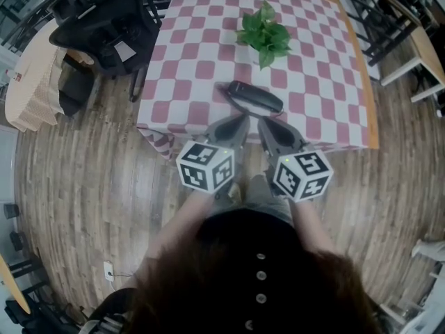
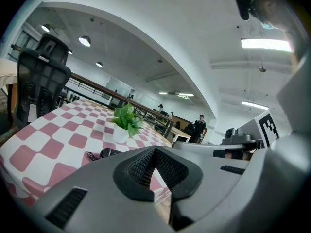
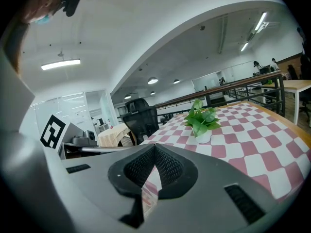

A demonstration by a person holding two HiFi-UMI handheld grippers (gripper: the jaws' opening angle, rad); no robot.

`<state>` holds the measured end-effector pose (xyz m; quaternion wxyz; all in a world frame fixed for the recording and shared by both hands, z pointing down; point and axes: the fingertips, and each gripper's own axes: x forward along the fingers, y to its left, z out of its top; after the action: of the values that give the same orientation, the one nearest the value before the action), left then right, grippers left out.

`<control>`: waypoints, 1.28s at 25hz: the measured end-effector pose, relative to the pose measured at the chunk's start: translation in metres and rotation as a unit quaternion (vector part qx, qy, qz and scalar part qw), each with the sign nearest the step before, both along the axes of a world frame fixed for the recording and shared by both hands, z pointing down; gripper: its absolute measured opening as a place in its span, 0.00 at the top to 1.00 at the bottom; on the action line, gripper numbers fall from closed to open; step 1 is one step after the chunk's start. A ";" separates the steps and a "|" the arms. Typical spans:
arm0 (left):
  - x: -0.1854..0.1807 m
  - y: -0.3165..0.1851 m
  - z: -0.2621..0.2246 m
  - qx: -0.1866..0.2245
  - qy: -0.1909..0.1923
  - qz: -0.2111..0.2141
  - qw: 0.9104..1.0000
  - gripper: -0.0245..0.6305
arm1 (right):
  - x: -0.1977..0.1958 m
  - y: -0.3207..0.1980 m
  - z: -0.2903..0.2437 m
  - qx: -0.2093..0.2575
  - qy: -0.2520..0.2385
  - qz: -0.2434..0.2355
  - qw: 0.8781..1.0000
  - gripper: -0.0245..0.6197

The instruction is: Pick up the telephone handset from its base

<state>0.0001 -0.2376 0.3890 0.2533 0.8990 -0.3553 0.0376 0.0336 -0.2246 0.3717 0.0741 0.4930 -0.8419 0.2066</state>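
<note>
Left of the checked table stands a black office chair. The left gripper, jaws pressed together on nothing, hangs at the table's near edge, its cube bearing black-and-white square markers (patterns, not words). The telephone handset lies on the table near that edge, in front of a potted plant. The right gripper is likewise closed and empty. The left gripper view shows the handset's coiled cord, while the right gripper view catches only plant and chair

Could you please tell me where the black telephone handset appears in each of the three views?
Head view: the black telephone handset lies a little right of centre, in the upper half.
Left gripper view: small and low, left of centre.
Right gripper view: not in it.
Shared landmark: the leafy green potted plant, which stands beyond the handset.
</note>
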 end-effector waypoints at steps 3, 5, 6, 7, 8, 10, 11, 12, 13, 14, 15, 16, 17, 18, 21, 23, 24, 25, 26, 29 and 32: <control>0.001 -0.002 0.005 -0.004 -0.002 -0.004 1.000 0.95 | 0.006 -0.002 0.004 -0.001 0.011 0.004 1.000 0.95; 0.002 -0.006 0.006 -0.005 -0.002 -0.007 1.000 0.95 | 0.007 -0.006 0.006 -0.004 0.011 -0.001 1.000 0.95; 0.002 -0.007 0.007 -0.007 -0.002 -0.009 1.000 0.95 | 0.008 -0.008 0.007 -0.006 0.011 -0.002 1.000 0.95; 0.002 -0.009 0.007 -0.008 -0.003 -0.011 1.000 0.95 | 0.009 -0.010 0.007 -0.008 0.010 -0.004 1.000 0.95; 0.001 -0.011 0.008 -0.009 -0.004 -0.014 1.000 0.95 | 0.009 -0.014 0.008 -0.009 0.009 -0.006 1.000 0.95; 0.001 -0.016 0.009 -0.010 -0.006 -0.018 1.000 0.95 | 0.009 -0.021 0.009 -0.009 0.009 -0.012 1.000 0.95; 0.001 -0.019 0.010 -0.010 -0.007 -0.021 1.000 0.95 | 0.008 -0.025 0.010 -0.009 0.010 -0.017 1.000 0.95; 0.001 -0.022 0.011 -0.011 -0.007 -0.024 1.000 0.95 | 0.008 -0.029 0.010 -0.008 0.011 -0.022 1.000 0.95; 0.001 -0.025 0.012 -0.012 -0.007 -0.028 1.000 0.95 | 0.008 -0.032 0.011 -0.008 0.012 -0.028 1.000 0.95; 0.001 -0.028 0.013 -0.013 -0.007 -0.031 0.999 0.95 | 0.008 -0.036 0.011 -0.008 0.013 -0.032 0.999 0.95; 0.002 -0.031 0.014 -0.014 -0.008 -0.033 0.999 0.95 | 0.008 -0.040 0.012 -0.009 0.014 -0.036 0.999 0.95; 0.003 -0.034 0.015 -0.016 -0.009 -0.036 0.999 0.95 | 0.009 -0.043 0.012 -0.009 0.016 -0.039 0.999 0.95; 0.005 -0.036 0.017 -0.018 -0.010 -0.038 0.999 0.95 | 0.011 -0.046 0.013 -0.011 0.017 -0.040 0.999 0.95; 0.006 -0.039 0.018 -0.020 -0.010 -0.040 0.999 0.95 | 0.013 -0.050 0.015 -0.012 0.019 -0.041 0.999 0.95; 0.008 -0.046 0.020 -0.023 -0.010 -0.046 0.999 0.95 | 0.017 -0.061 0.019 -0.016 0.021 -0.045 0.999 0.95; 0.008 -0.051 0.023 -0.026 -0.009 -0.052 0.998 0.95 | 0.020 -0.066 0.021 -0.020 0.021 -0.047 0.998 0.95; 0.008 -0.053 0.024 -0.029 -0.008 -0.055 0.998 0.95 | 0.021 -0.069 0.022 -0.023 0.022 -0.049 0.998 0.95; 0.008 -0.056 0.026 -0.032 -0.007 -0.059 0.998 0.95 | 0.022 -0.071 0.024 -0.026 0.023 -0.051 0.998 0.95; 0.007 -0.058 0.028 -0.035 -0.006 -0.063 0.997 0.95 | 0.023 -0.074 0.026 -0.029 0.025 -0.054 0.998 0.95; 0.006 -0.063 0.033 -0.042 -0.002 -0.076 0.996 0.95 | 0.025 -0.080 0.034 -0.038 0.030 -0.062 0.997 0.95; 0.006 -0.064 0.038 -0.049 0.001 -0.083 0.995 0.95 | 0.024 -0.083 0.041 -0.041 0.038 -0.078 0.995 0.95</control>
<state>0.0059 -0.3020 0.4269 0.2993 0.8530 -0.4263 0.0331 0.0580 -0.3074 0.4125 0.1419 0.4304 -0.8650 0.2152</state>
